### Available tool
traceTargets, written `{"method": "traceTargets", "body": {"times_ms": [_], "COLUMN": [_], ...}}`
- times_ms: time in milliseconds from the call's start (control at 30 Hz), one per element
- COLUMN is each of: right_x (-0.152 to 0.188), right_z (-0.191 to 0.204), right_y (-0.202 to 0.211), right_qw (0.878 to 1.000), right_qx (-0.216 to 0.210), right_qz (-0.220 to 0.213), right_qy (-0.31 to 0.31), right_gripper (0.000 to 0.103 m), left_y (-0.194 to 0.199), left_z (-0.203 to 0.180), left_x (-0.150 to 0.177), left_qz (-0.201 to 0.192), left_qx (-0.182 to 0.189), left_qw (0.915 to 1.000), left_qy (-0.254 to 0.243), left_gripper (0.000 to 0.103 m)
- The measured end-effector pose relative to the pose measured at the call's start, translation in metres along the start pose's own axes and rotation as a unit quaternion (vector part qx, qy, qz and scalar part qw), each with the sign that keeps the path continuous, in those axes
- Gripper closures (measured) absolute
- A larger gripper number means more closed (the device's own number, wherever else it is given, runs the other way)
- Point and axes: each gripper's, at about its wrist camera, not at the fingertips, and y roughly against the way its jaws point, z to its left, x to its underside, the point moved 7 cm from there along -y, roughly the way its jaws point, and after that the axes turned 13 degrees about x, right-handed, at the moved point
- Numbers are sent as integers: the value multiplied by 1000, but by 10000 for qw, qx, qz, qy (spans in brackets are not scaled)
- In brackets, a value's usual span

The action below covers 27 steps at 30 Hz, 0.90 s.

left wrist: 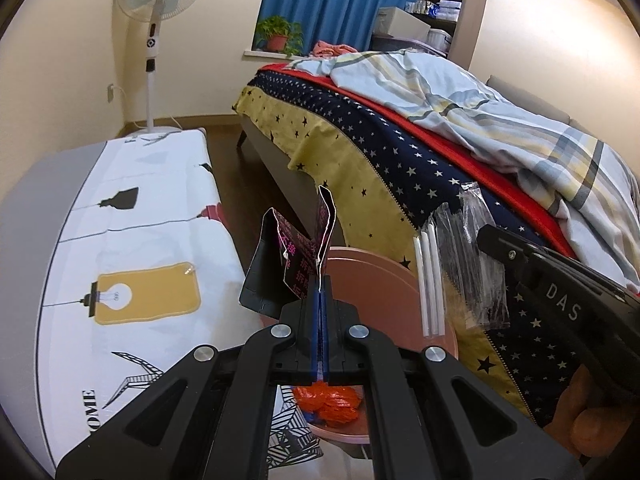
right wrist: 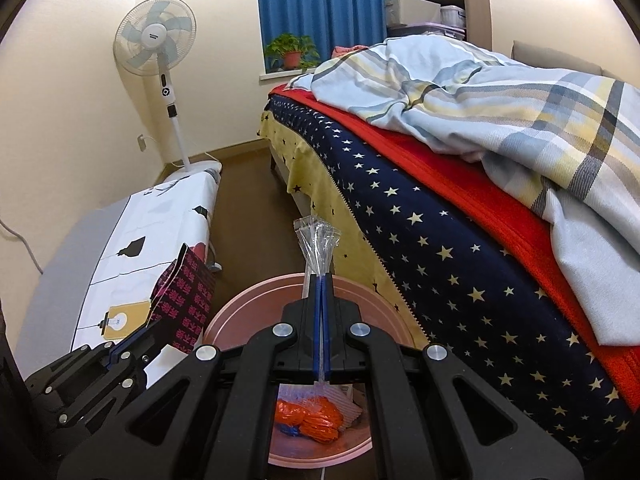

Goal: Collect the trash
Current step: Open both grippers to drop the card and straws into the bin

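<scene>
Bed [right wrist: 460, 248] right, tabletop [left wrist: 132, 248] left, pink bin [right wrist: 248, 304] between, below both tools. Left hand-held gripper [left wrist: 320, 280] clenched on black-pink wrapper [left wrist: 296, 256]; right hand-held gripper [right wrist: 320, 284] clenched on clear plastic sleeve [right wrist: 318, 240]. Orange trash [right wrist: 316, 416] already in bin. Risk: light film may cling to pads or drift past rim on release. Only left view shows white straws [left wrist: 430, 284] in sleeve.

Home bedroom, from what I see. Bed [right wrist: 460, 240] with star-print sheet and rumpled plaid duvet [right wrist: 500, 92] to the right of my tools; pedestal fan [right wrist: 156, 40] ahead-left; blue curtains [right wrist: 332, 4] and potted plant [right wrist: 292, 54] on the sill ahead.
</scene>
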Motion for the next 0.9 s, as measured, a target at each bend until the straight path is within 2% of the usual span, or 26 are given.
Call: {"method": "traceTargets", "body": {"times_ms": [133, 167, 200, 233, 267, 300, 333, 367, 500, 567, 733, 900], "right_x": [1, 1, 1, 1, 2, 3, 3, 2, 2, 1, -2, -11], "right_z": [-1, -2, -3, -4, -5, -6, -7, -8, -10, -11, -12, -13], "right_y": [-2, -2, -3, -4, -5, -6, -6, -6, -5, -4, 7, 38], "right_qw": [10000, 10000, 9999, 9999, 9998, 9997, 9996, 9996, 9995, 9995, 9997, 9995], "right_qx": [52, 78, 105, 156, 179, 206, 245, 260, 281, 269, 148, -16], "right_qz": [35, 43, 47, 74, 108, 117, 106, 98, 94, 87, 27, -255], "right_qy": [-2, -9, -12, -7, -7, -24, -44, -55, -93, -133, -190, -175], "right_gripper": [102, 98, 98, 93, 81, 73, 61, 56, 50, 43, 28, 15], "left_y": [-6, -8, -9, -11, -11, -10, -9, -8, 0, 6, 26, 51], "left_z": [-2, -2, -1, 2, 4, 7, 10, 12, 16, 18, 17, 19], "left_x": [1, 1, 2, 3, 3, 4, 4, 5, 5, 4, 3, 0], "left_qz": [78, 99, 122, 173, 182, 156, 145, 144, 100, 64, -86, -299], "left_qx": [82, 127, 132, 119, 107, 85, 66, 52, -25, -70, -236, -305], "left_qw": [9999, 9999, 9998, 9997, 9997, 9996, 9996, 9995, 9996, 9997, 9996, 9989], "left_qy": [8, 24, 49, 93, 135, 198, 238, 270, 269, 245, 117, 188], "left_gripper": [102, 102, 99, 92, 87, 76, 74, 74, 74, 71, 51, 45]}}
